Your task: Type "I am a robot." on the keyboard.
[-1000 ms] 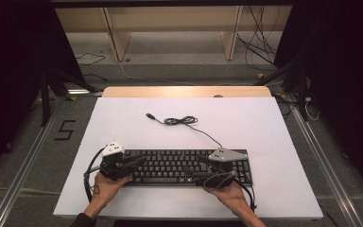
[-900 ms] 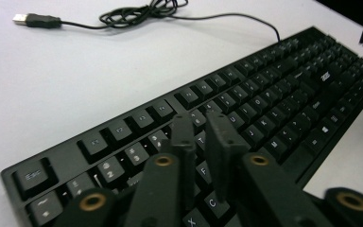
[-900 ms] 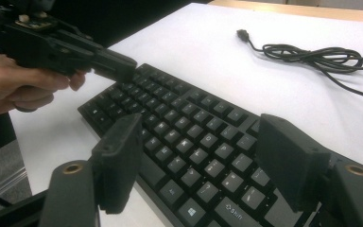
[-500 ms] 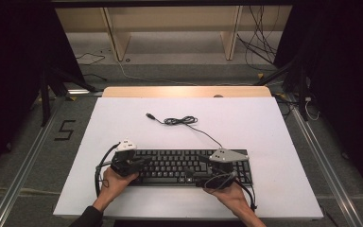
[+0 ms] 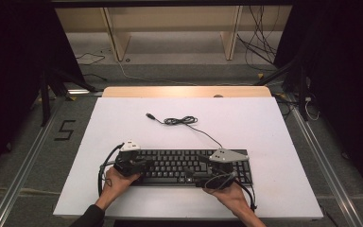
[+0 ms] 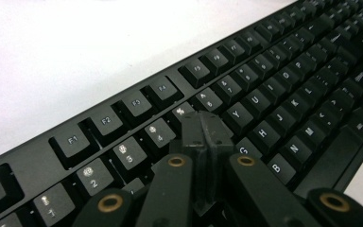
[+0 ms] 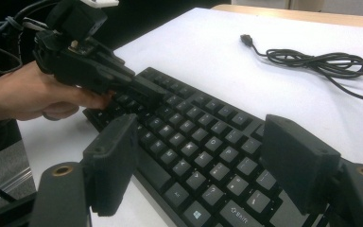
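1. High view: a black keyboard (image 5: 189, 166) lies flat near the near edge of the white table (image 5: 246, 123), its long side running left to right. Its thin black cable (image 5: 184, 121) runs off toward the far side and ends in a loose coil with the plug lying free.
2. High view: the left gripper (image 5: 144, 164) rests over the keyboard's left end and the right gripper (image 5: 196, 174) over its right half. The white surface is bare to the left, to the right and beyond the coil; only a narrow strip lies between the keyboard and the table's near edge.
3. High view, against the earlier frames: the left gripper has shifted right from the keyboard's left edge onto the keys; the right gripper and the keyboard lie as they did.
4. Left gripper view: its jaws have just closed and are pressed together with nothing between them, their tips low over the number and letter rows, near the 5 key; whether they touch a key I cannot tell.
5. Right gripper view: its jaws stand spread wide above the keyboard's near right part, gripping nothing. Farther left, the left gripper lies over the keys.
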`<action>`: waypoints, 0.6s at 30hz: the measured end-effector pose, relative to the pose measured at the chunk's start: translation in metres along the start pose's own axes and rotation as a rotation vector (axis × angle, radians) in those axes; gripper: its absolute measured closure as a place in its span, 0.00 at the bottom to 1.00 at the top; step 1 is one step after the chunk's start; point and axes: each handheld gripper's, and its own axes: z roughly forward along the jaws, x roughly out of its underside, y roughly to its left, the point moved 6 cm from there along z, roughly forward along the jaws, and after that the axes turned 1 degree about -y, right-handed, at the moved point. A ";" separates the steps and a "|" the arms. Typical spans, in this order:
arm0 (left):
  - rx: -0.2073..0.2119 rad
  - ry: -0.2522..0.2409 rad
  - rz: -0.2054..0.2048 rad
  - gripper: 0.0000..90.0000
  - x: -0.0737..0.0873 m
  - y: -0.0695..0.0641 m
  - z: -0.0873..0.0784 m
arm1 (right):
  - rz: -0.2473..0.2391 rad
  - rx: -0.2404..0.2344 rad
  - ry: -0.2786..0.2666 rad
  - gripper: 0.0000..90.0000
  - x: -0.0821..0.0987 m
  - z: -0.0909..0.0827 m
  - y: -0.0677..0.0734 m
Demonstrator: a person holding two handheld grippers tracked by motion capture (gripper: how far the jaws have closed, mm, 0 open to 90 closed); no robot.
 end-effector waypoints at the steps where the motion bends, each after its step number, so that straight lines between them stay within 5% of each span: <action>1: -0.001 0.000 0.000 0.99 0.000 0.000 0.000 | 0.000 0.000 0.000 0.33 0.000 0.000 0.000; 18: -0.019 -0.017 -0.008 0.94 0.000 -0.001 -0.004 | 0.000 0.001 -0.004 0.33 -0.001 -0.001 0.000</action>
